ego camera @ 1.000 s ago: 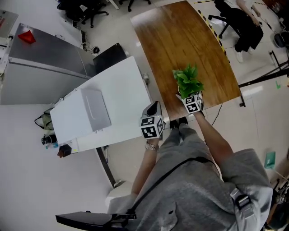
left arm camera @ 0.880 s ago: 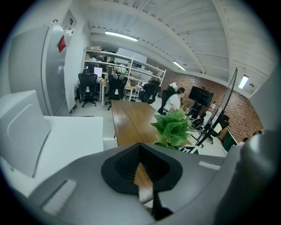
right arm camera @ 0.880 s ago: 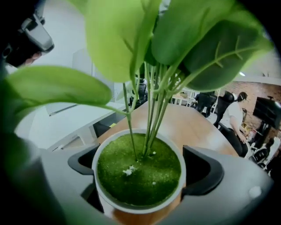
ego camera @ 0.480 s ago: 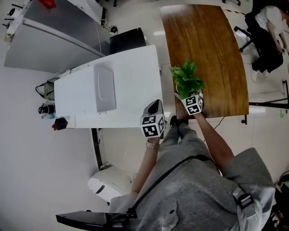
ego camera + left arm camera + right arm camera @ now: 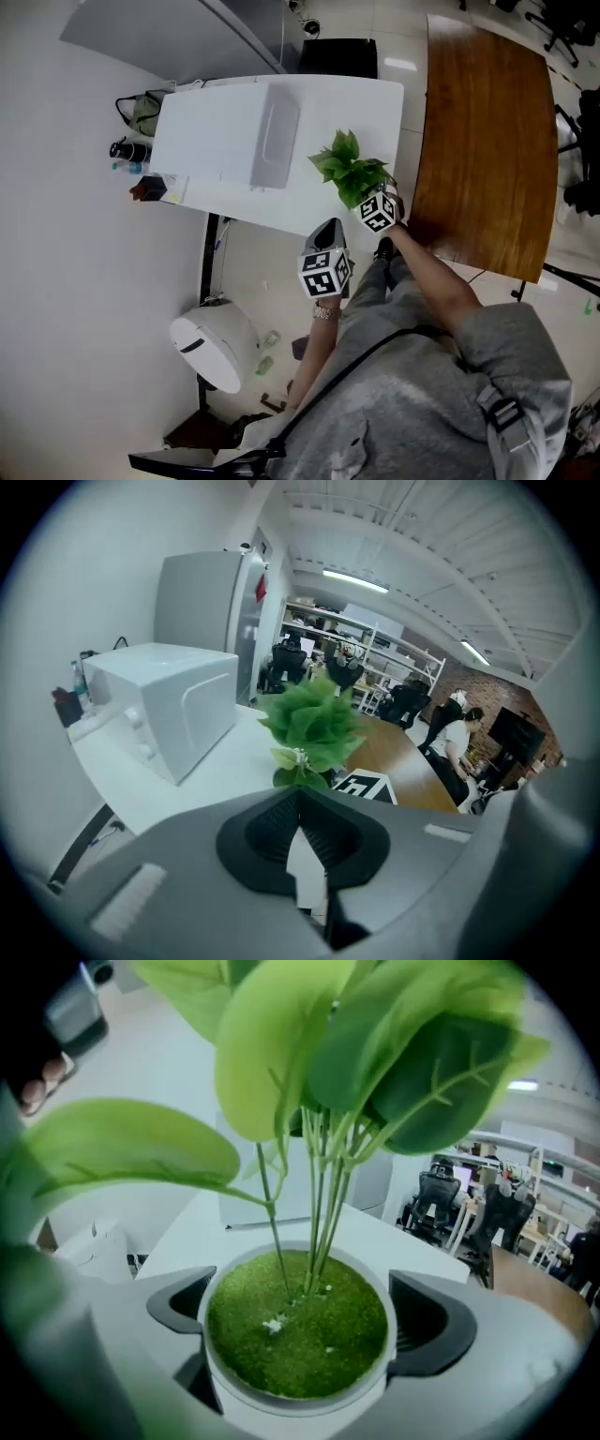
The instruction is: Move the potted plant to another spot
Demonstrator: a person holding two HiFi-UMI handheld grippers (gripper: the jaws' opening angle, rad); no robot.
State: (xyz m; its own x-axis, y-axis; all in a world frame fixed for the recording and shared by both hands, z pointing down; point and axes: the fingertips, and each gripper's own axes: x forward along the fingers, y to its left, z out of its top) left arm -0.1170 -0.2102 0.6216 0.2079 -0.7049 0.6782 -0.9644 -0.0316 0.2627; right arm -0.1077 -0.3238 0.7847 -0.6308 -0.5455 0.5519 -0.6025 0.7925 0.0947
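Observation:
The potted plant has broad green leaves and a white pot topped with green moss. My right gripper is shut on the pot, one dark finger on each side of its rim. In the head view the right gripper holds the plant in the air over the near right corner of the white table. My left gripper hangs nearer the body, off the table, jaws shut on nothing. The left gripper view shows the plant ahead of it.
A white microwave-like box sits on the white table, with bottles and small items at its left end. The wooden table lies to the right. A white round appliance stands on the floor. A black box is beyond.
The plant has left the wooden table and travelled left with the right gripper to the white table's corner. The head view swung left. The left gripper kept its place by the body.

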